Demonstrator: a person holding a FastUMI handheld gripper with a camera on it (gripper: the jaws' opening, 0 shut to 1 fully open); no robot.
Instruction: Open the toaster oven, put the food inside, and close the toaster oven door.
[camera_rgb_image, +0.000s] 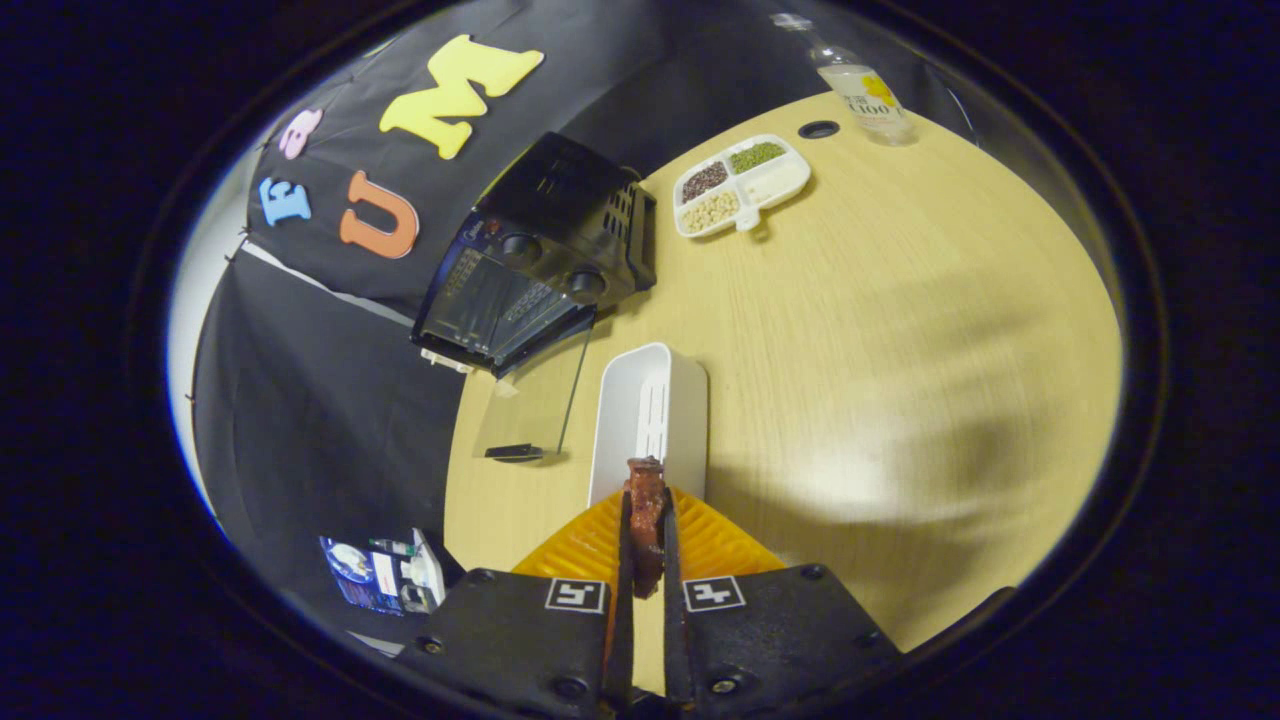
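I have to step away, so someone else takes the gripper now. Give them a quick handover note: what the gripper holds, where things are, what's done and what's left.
Gripper: shut on the piece of food, a reddish-brown chunk pinched between both fingers, lifted above the white tray.
Toaster oven: beyond the tray at the wooden table's far edge, its glass door already dropped open toward the tray.
Divided dish of beans and a bottle sit further off, not part of the job.
Done: door opened, food picked up.
Left: carry the food into the oven, release it, close the door.
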